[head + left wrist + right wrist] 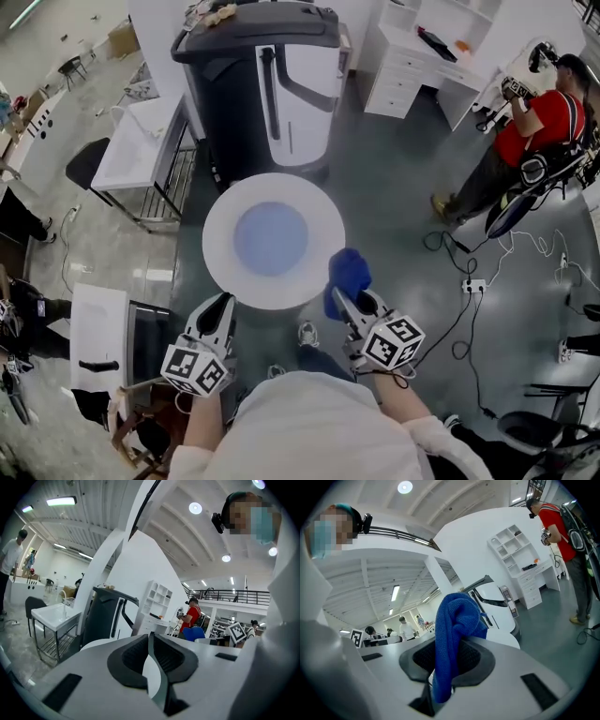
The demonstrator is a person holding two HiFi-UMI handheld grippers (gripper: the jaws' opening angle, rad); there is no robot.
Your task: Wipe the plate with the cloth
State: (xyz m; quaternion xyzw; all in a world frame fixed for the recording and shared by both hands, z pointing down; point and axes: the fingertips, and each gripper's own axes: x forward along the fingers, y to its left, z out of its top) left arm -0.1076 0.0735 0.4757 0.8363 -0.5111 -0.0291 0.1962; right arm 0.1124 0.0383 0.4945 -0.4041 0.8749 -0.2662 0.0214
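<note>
A round white plate point(273, 240) with a pale blue middle hangs in the air in front of me in the head view. My left gripper point(222, 302) is shut on its near rim. In the left gripper view, my left gripper point(150, 638) has the plate's point(96, 644) thin edge pinched between the dark pads. My right gripper point(342, 298) is shut on a blue cloth point(349, 272), which sits at the plate's lower right rim. In the right gripper view the cloth point(452, 634) bunches up above the jaws and hides the fingertips.
A tall dark grey and white bin-like unit point(262, 84) stands on the floor beyond the plate. A white metal sink table point(141, 141) is at the left, and white shelving and a desk point(422, 56) at the back right. A person in red point(534, 122) stands at the far right. Cables and a power strip point(473, 284) lie on the floor.
</note>
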